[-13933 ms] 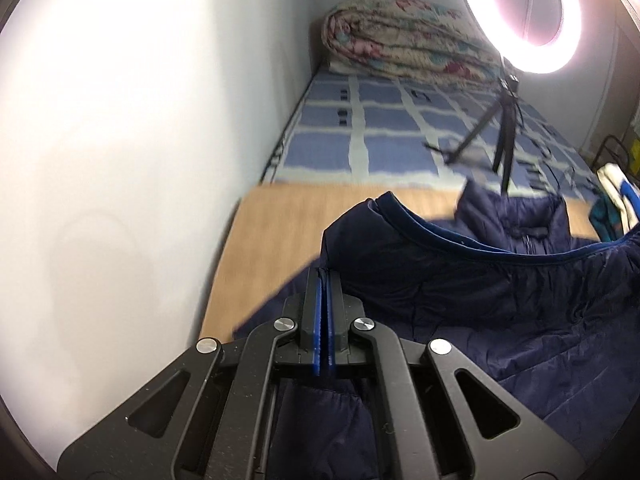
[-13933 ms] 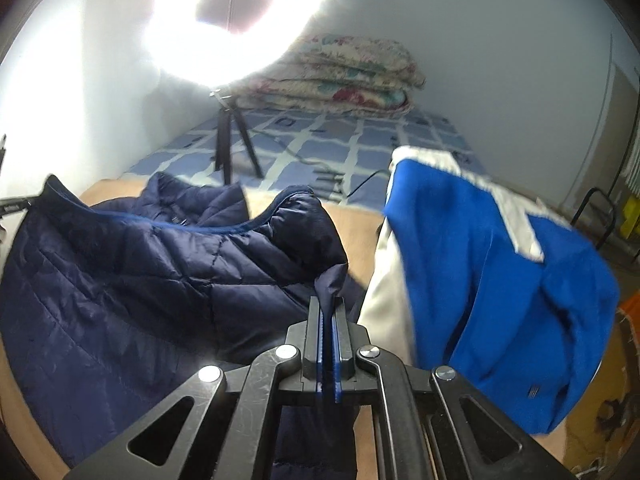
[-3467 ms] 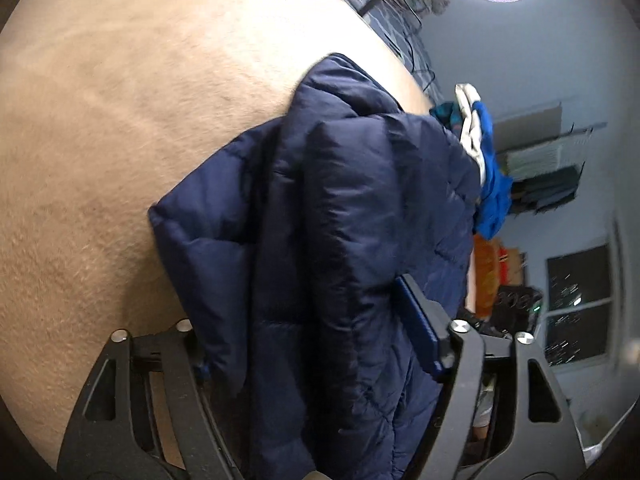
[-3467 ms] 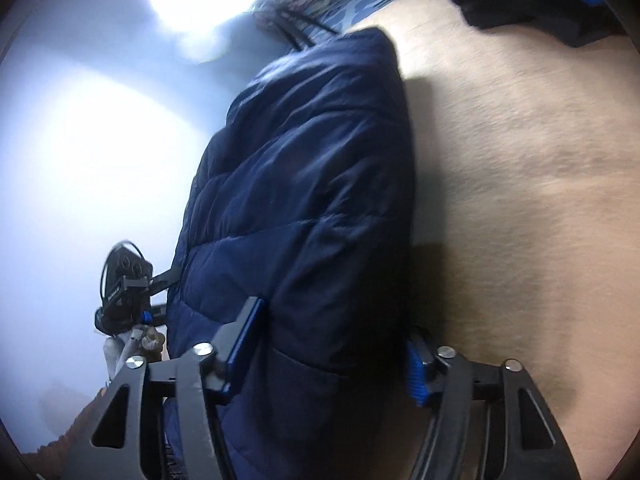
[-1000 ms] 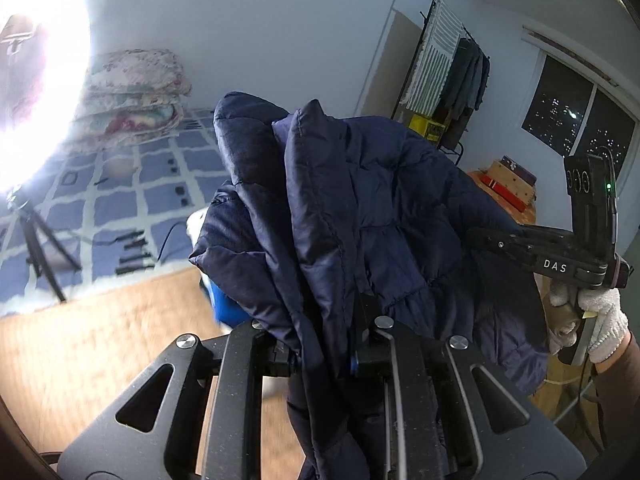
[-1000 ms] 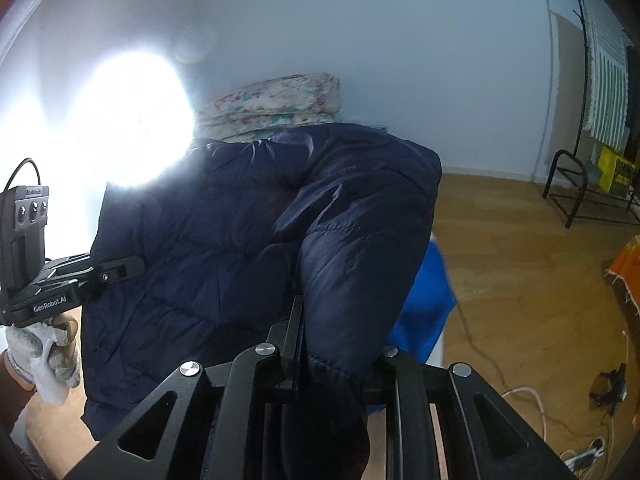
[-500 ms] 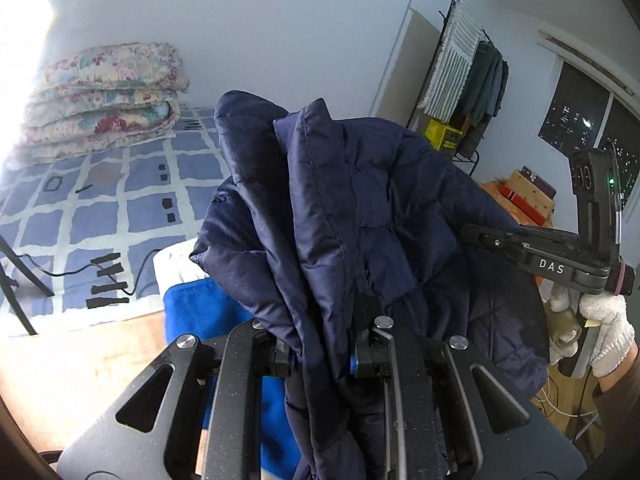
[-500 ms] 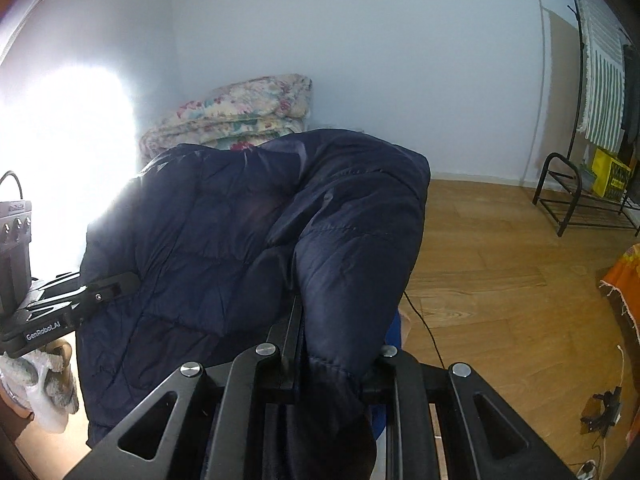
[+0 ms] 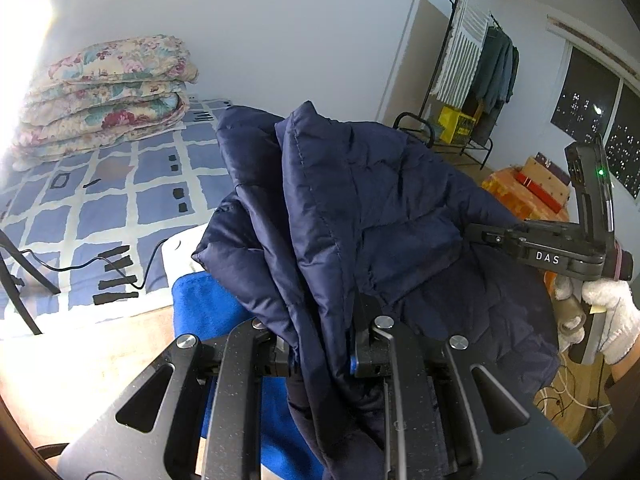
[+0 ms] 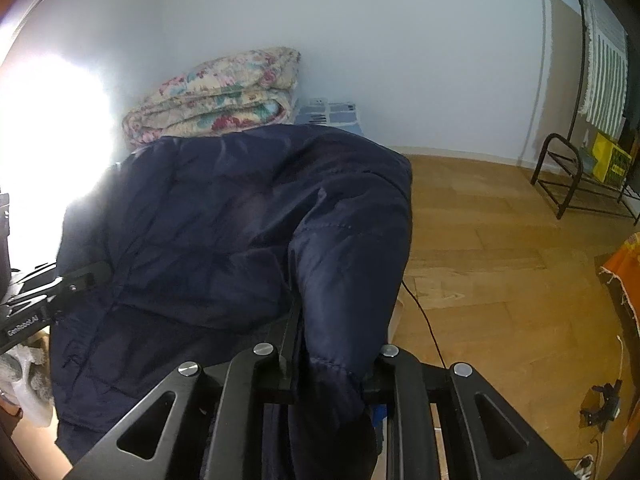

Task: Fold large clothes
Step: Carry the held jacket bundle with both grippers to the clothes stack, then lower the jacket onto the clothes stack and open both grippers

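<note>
1. Left wrist view: you had the left gripper clamped on a thick gathered edge of the folded navy quilted puffer jacket, fingers nearly shut with only bunched fabric between them. The right gripper pinched the far side, so the bundle hung between both tools in the air, probably so the folds stayed together while you carried it. Below lay a bright blue garment on the tan counter; beyond stood a bed with a blue-and-white checked sheet and a stack of floral quilts. A clothes rack stood by the dark window.

2. Right wrist view: your right gripper was closed on a padded roll of the same jacket, fingers held slightly apart by its bulk. The left gripper gripped the opposite edge. To the right lay wooden floor and a black metal rack.
</note>
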`<act>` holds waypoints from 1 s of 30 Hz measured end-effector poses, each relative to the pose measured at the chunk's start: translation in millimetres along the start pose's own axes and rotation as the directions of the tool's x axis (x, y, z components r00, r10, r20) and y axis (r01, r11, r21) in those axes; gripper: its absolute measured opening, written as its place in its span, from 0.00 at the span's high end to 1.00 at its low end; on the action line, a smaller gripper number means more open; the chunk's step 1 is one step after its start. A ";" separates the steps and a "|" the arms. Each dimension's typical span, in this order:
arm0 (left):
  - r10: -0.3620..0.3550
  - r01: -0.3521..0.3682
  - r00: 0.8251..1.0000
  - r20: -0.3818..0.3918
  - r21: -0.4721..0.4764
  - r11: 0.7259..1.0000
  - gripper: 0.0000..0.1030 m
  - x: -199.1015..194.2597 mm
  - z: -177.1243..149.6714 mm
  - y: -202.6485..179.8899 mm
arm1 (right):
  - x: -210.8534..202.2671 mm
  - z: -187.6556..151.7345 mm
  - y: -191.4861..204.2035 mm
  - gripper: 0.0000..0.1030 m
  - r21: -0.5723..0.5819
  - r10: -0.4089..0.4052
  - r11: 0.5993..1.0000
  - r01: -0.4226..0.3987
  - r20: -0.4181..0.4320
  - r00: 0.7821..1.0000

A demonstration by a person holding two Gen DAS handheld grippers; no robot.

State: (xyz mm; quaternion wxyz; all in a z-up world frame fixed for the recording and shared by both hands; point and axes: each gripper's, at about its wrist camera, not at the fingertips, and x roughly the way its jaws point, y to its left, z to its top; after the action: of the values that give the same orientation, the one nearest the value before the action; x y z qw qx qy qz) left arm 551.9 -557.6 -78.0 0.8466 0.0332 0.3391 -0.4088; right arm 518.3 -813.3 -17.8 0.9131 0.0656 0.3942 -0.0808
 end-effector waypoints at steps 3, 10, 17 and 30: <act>0.017 -0.017 1.000 0.000 0.017 1.000 0.81 0.2 -2.9 -3.1 | 8.3 -1.9 -1.3 0.72 0.000 -0.042 0.999 0.042 -0.019 0.999; 0.060 -0.060 0.998 -0.004 0.016 0.998 0.63 -7.5 -13.4 -2.0 | 12.9 -4.6 -3.0 0.50 0.021 -0.193 0.981 0.194 -0.035 0.980; 0.066 -0.066 0.998 0.009 -0.006 0.998 0.51 -28.8 -21.6 8.8 | -8.8 -4.3 8.6 0.44 0.041 -0.231 0.972 0.231 0.010 0.973; 0.065 -0.066 0.995 0.075 0.009 0.998 0.51 -116.8 -38.6 -6.9 | -67.8 -27.9 51.0 0.44 0.062 -0.239 0.970 0.235 0.070 0.969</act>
State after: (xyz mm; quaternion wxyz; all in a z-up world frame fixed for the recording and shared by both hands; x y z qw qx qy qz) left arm 475.0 -471.1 -35.8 0.8716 0.0340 0.3034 -0.3836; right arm 462.8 -751.8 15.6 0.9094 0.0390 0.3615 -0.2021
